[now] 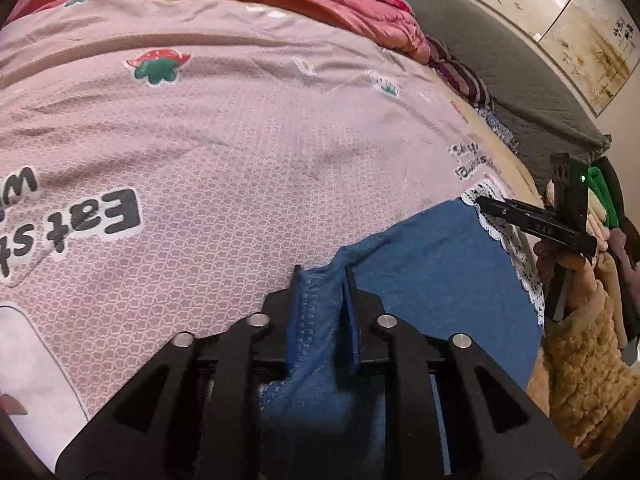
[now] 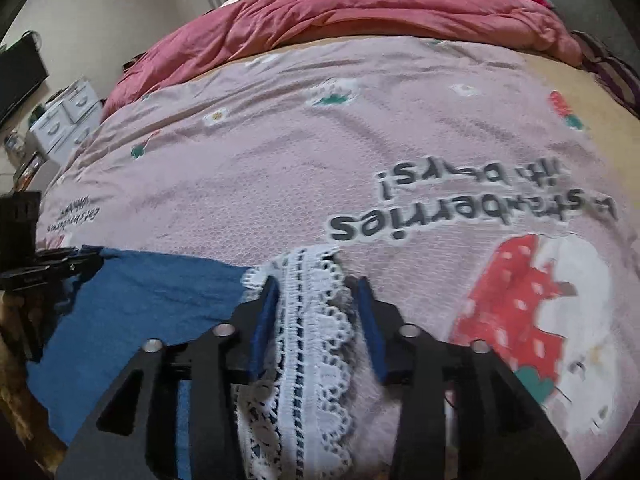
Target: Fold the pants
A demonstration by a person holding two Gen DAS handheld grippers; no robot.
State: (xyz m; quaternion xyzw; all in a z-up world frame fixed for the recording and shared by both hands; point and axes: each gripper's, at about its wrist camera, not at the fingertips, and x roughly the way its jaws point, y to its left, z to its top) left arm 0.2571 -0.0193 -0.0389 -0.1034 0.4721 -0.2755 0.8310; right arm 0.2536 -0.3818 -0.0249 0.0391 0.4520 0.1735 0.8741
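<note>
Nearest in the left wrist view, left hand-held gripper [image 1: 322,276] nipped onto a bunched ridge of blue pants [image 1: 432,264], cloth filling the narrow gap between its blue pads and trailing back under the frame; nearest in the right wrist view, right hand-held gripper [image 2: 316,292] spread around the white lace trim [image 2: 312,340] at the pants' edge, lace against the left pad, a dark gap showing before the right pad, so no pinch there; just beyond both, the rest of the pants lying flat on the near edge of the bed, lace on the right-hand side; to the right, a fuzzy tan sleeve [image 1: 580,360] behind the right tool; further out, pink bed cover [image 1: 220,140] printed with strawberries and black lettering, spread wide and lightly wrinkled; farthest, a rumpled red quilt [image 2: 360,12] heaped along the far side, with white drawer boxes [image 2: 66,120] off the bed's left edge
</note>
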